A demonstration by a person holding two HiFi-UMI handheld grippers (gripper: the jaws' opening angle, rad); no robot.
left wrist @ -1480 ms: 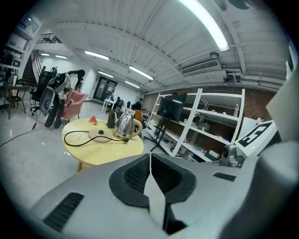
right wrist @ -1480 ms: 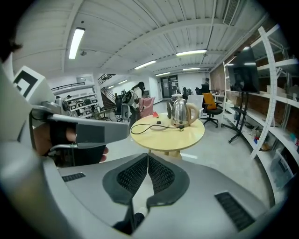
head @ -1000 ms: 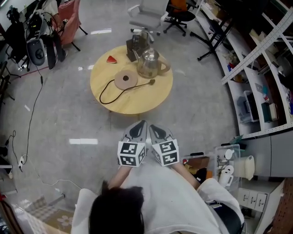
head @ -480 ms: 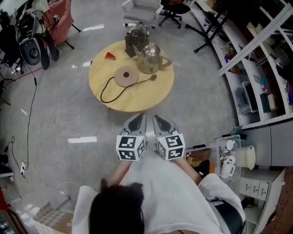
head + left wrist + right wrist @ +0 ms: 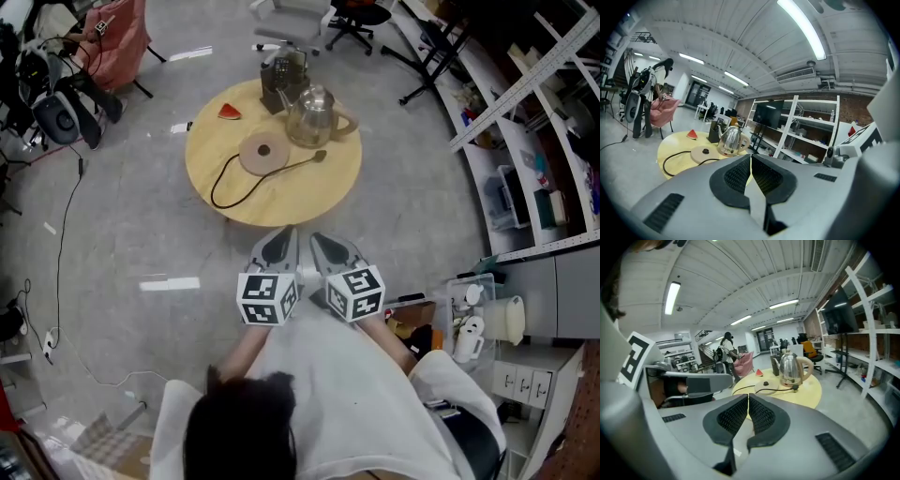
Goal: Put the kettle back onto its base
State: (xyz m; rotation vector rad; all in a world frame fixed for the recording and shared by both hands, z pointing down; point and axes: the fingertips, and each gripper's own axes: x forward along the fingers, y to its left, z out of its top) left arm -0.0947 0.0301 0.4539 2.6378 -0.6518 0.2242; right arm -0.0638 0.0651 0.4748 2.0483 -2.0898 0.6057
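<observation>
With both jaws shut on nothing, the kettle stands well ahead, right of its base, nearer my right gripper.

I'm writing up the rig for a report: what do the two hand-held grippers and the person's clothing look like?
The left gripper and right gripper match: light grey wedge-shaped shells tapering to the tips, black grid-textured pads inside, dark slotted vents on top. Each carries a white cube printed with black square markers. No cables show. The person wears a loose white top.
</observation>
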